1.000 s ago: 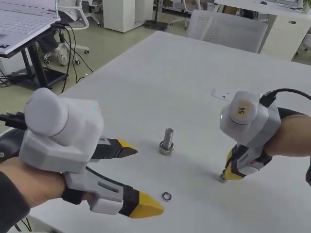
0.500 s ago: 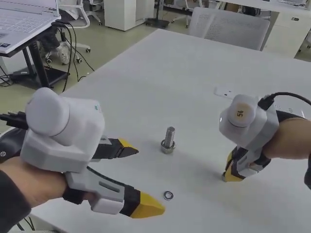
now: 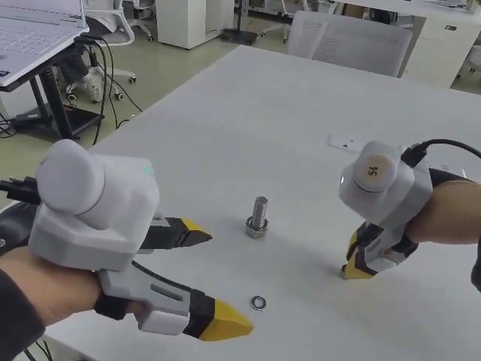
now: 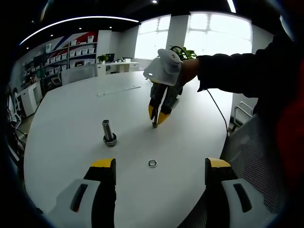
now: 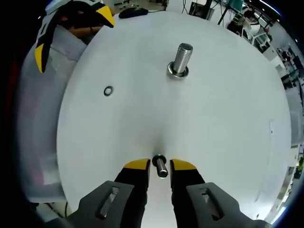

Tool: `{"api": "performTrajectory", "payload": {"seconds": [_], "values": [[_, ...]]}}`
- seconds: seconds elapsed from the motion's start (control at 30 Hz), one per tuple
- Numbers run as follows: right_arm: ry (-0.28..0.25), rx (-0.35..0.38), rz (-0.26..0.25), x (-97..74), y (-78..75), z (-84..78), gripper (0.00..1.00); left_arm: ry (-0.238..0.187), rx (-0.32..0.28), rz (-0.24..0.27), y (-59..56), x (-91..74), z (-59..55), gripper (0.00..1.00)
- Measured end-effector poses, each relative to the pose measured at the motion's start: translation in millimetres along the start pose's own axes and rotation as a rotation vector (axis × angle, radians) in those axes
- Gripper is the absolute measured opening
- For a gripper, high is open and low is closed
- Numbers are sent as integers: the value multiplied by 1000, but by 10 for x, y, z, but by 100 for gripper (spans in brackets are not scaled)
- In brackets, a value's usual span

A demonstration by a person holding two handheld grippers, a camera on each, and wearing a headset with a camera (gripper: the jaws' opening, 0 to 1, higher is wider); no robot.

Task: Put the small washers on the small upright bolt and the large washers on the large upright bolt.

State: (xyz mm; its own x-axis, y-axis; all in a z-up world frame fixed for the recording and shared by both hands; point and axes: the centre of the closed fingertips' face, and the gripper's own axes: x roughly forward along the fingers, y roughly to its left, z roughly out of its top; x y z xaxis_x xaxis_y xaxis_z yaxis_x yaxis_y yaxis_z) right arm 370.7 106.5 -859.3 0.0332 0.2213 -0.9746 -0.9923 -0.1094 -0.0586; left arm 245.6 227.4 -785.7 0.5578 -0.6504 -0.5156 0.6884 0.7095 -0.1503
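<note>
The right claw [image 3: 352, 271] closely brackets the small bolt [image 5: 160, 166] on the white worktop [image 3: 301, 135], apparently to steady it, its grip impossible to confirm, while the left claw [image 3: 224, 282] hangs wide open over a loose washer [image 3: 258, 303] near the large bolt [image 3: 259, 216].

sticker [image 3: 373, 170] reading "54", right hand-held gripper [image 3: 352, 269]

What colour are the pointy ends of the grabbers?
Yellow, with black just behind. The head view shows it best, on the left gripper.
</note>
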Motion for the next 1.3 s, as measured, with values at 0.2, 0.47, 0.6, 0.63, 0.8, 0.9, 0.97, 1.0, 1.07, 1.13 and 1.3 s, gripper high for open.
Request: {"api": "performTrajectory", "payload": {"seconds": [0.2,0.47,0.6,0.63,0.8,0.9,0.97,1.0,1.07,1.13,1.3], "values": [[-27,29,-22,-94,17,-11,19,0,3,-7,-8,3,5,76],[-37,61,-40,-166,66,-104,19,1,8,-18,-26,3,8,76],[-40,79,-43,-194,103,-146,19,2,10,-24,-34,3,7,76],[-41,82,-42,-195,110,-152,19,2,10,-25,-36,4,7,76],[-47,95,-38,-208,186,-172,19,3,11,-31,-46,7,4,76],[-60,103,-29,-222,237,-159,19,7,12,-34,-52,11,-5,76],[-69,105,-28,-234,254,-154,19,8,13,-35,-54,13,-11,76],[-74,110,-25,-240,266,-150,19,8,13,-36,-56,12,-7,76],[-82,111,-20,-246,291,-138,18,8,13,-35,-55,11,-10,76],[-81,107,-11,-242,339,-126,18,8,14,-34,-54,11,-14,76],[-101,85,10,-261,467,-19,18,4,14,-31,-51,9,-13,76]]}}
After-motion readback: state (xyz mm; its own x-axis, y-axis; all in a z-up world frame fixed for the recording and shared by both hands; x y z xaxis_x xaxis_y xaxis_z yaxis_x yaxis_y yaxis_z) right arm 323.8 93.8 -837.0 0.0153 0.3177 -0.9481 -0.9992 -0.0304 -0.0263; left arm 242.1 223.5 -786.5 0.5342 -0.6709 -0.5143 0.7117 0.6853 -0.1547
